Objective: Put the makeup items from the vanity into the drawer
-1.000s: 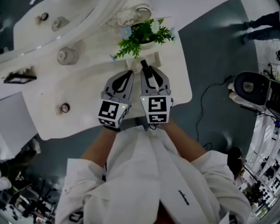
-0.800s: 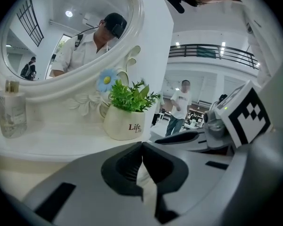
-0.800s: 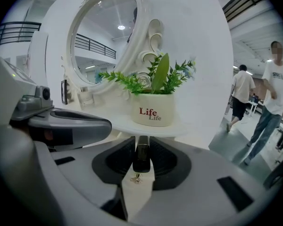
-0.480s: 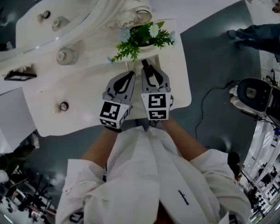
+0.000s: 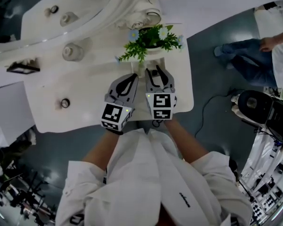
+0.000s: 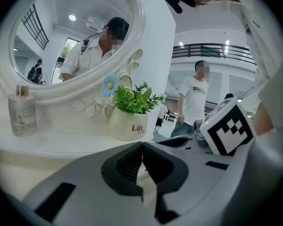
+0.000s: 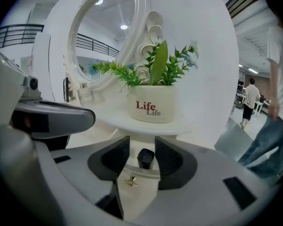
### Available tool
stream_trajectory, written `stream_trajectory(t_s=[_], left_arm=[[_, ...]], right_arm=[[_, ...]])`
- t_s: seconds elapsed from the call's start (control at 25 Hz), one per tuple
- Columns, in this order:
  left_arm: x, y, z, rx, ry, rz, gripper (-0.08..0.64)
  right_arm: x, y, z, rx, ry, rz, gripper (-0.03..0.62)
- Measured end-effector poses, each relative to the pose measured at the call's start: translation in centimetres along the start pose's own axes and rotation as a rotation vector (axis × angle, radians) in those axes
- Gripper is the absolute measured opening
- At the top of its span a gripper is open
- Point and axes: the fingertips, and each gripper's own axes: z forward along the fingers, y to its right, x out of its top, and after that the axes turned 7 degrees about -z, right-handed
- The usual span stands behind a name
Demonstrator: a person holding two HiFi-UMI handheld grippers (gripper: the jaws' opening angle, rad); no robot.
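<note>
A small black makeup item (image 7: 145, 158) lies just past a white front with a gold knob (image 7: 130, 181), between the jaws of my right gripper (image 7: 142, 147). Those jaws are opening, and a gap shows on each side of the item. In the head view the right gripper (image 5: 153, 73) is over the white vanity (image 5: 85, 86) in front of the plant pot (image 5: 153, 37). My left gripper (image 5: 131, 77) sits close beside it, shut and empty (image 6: 141, 147). A glass bottle (image 5: 71, 51) and a small round jar (image 5: 65, 102) stand farther left.
The "Life" plant pot (image 7: 153, 109) and the oval mirror (image 6: 70, 36) stand right behind the grippers. A dark flat tray (image 5: 22, 68) lies at the vanity's left. A person (image 5: 273, 46) and a black machine (image 5: 259, 102) are on the floor to the right.
The right gripper's jaws have spread a little, and the black tip that stuck out from them a second ago no longer does. Both grippers stay in front of the plant.
</note>
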Motion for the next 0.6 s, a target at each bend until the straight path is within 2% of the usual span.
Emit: stream_trajectory(t_s=[0.16,0.24,0.48,0.6], left_arm=[[0.3,0.0,-0.8,0.002,0.01,0.001,0.028],[0.6,0.1,-1.2,-0.001,0.017,0.005,0.028],[1.9,0.3,-3.5,-0.003,0.052,0.022,0.028],[2.6,0.3,-5.1,0.0,0.073,0.028,0.028]], right_arm=[[0.5,-0.7,-0.9,0.026,0.022,0.003,0.281],[0.7,-0.9,-1.6,0.03,0.031,-0.002,0.311],[2.5,-0.4,-5.0,-0.012,0.099,-0.013,0.288],[4.2,0.3,-7.1,-0.063,0.176,-0.002,0.174]])
